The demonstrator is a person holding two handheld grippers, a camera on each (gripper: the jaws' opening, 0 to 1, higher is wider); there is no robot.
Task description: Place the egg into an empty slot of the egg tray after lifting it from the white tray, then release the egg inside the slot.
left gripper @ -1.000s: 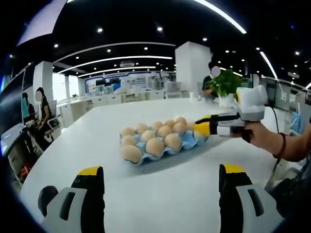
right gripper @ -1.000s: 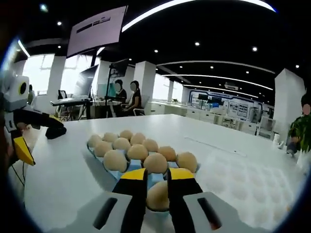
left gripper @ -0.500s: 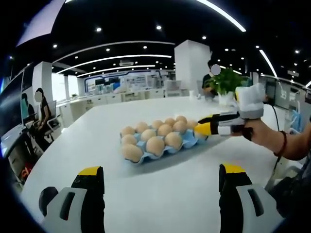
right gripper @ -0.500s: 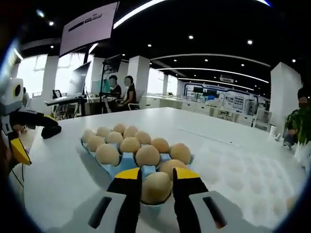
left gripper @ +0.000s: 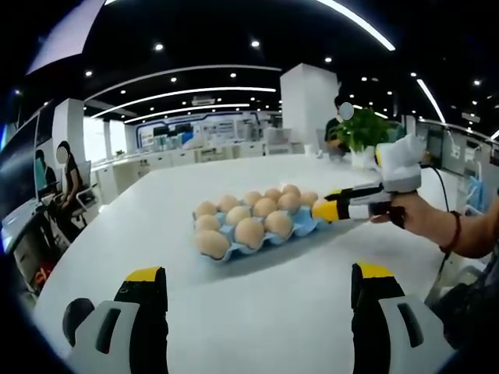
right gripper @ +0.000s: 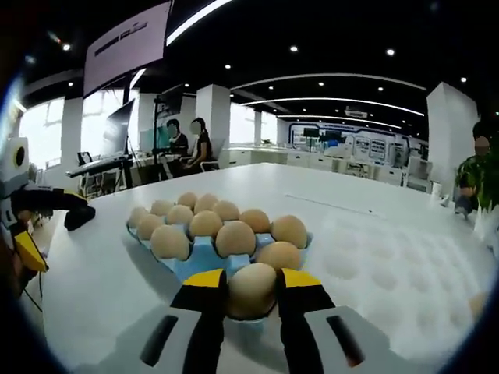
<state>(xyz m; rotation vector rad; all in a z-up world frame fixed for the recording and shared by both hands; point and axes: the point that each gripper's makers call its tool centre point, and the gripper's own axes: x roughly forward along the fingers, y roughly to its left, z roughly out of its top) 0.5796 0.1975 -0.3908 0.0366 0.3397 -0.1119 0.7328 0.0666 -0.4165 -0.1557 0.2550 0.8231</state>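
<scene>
Low in the frame, our right tool (right gripper: 251,290) pinches the egg (right gripper: 252,290) across its sides. It is fragile and smooth, so we judge a gentle grip wise. Our left tool (left gripper: 257,287) gapes wide, empty.

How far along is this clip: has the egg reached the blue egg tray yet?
Done: the brown egg is lifted, clamped in the right gripper. In hand: it sits at the near edge of the blue egg tray, beside the eggs already seated. Left: lowering it into an empty slot and opening the jaws. The left gripper hangs open over the white table, apart from the tray.
</scene>
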